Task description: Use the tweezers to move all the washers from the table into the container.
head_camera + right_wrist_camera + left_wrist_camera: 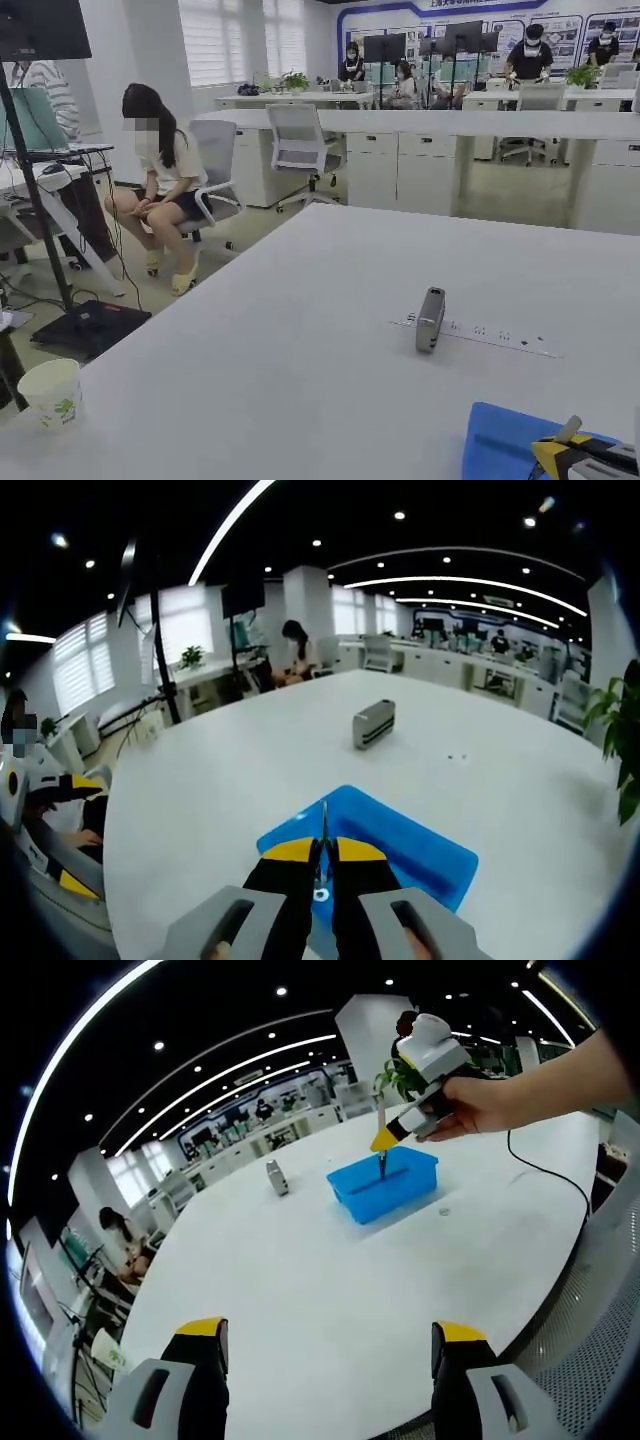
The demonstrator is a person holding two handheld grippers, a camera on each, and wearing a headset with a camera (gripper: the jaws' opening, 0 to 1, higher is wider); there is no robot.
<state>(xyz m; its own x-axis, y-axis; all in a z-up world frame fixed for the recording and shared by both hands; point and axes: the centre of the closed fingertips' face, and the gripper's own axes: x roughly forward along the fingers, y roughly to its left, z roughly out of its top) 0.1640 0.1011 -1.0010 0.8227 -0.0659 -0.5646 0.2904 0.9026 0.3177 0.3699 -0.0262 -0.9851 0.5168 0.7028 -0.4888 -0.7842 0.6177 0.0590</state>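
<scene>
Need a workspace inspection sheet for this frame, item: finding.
Surface: white table, mostly bare.
Job's things: blue container on the table; tweezers tips over it; small speck beside the container, maybe a washer, too small to tell.
Clutter: grey block by socket strip; paper cup at left edge.
Tools: left tool open, above table; right tool shut on tweezers.
Cables: black cable running from right tool across table.
Surroundings: seated person, office chair, desks behind.
</scene>
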